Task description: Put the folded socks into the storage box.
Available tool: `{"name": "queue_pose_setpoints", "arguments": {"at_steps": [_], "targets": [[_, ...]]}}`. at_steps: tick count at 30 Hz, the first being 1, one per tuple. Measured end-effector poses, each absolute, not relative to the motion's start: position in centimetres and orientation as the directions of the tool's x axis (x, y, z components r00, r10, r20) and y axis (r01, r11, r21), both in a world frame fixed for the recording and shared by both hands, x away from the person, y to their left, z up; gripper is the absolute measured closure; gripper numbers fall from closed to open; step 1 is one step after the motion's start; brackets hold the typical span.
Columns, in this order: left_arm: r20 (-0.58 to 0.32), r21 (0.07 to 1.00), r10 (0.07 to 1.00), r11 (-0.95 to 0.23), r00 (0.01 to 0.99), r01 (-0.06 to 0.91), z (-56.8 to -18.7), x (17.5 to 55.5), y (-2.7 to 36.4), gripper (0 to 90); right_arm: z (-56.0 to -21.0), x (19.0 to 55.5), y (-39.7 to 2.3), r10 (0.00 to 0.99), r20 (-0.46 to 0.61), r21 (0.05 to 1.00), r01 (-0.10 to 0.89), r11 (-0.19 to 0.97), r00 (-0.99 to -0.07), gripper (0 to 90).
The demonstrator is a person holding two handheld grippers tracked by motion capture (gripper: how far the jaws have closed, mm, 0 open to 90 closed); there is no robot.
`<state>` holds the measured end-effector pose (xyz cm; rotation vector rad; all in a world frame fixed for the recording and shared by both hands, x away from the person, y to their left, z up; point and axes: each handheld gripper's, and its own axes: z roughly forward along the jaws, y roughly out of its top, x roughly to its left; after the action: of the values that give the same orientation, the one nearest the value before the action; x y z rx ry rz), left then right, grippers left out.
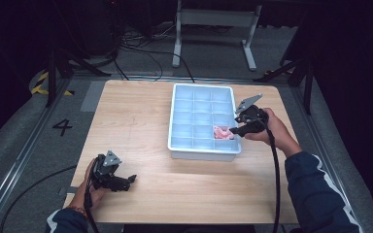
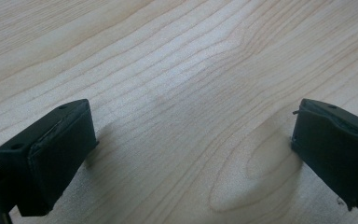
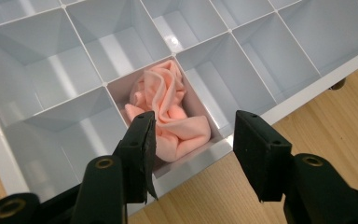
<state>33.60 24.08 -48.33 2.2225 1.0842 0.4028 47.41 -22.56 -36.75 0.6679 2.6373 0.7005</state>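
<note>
A crumpled pink cloth (image 3: 168, 112) lies in one compartment along the right edge of the white divided tray (image 1: 177, 145); in the high view the pink cloth (image 1: 221, 132) shows in the tray's second row from the near side. My right gripper (image 3: 193, 144) hovers just above the tray's rim by that compartment, jaws apart, nothing between the pads. In the high view the right gripper (image 1: 237, 130) sits at the tray's right side. My left gripper (image 1: 128, 182) rests low over the bare table at the near left, jaws wide (image 2: 191, 149) with only wood between them.
The wooden table (image 1: 141, 116) has free room left of the tray and along the near edge. The tray's other compartments look empty. Cables trail from both grippers toward the near edge. Dark floor, a metal frame and cables lie beyond the table's far edge.
</note>
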Motion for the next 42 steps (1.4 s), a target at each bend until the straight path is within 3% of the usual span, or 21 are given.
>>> {"name": "queue_pose_setpoints", "arguments": {"at_steps": [10, 35, 42], "targets": [[0.001, 0.653, 0.788, -0.468, 0.616, 0.596, -48.3, 33.6, 24.1, 0.0, -36.0, 46.5, -23.0, 0.520, -0.202, 0.544, 0.346, 0.764, -0.830, 47.5], [0.002, 0.652, 0.787, -0.468, 0.616, 0.596, -48.3, 33.6, 24.1, 0.0, -36.2, 42.7, -26.0, 0.555, -0.248, 0.565, 0.347, 0.748, -0.794, 31.3], [0.001, 0.652, 0.788, -0.467, 0.616, 0.597, -48.3, 33.6, 24.1, 0.0, -36.8, 41.4, -27.5, 0.575, -0.238, 0.583, 0.358, 0.729, -0.782, 31.0]]}}
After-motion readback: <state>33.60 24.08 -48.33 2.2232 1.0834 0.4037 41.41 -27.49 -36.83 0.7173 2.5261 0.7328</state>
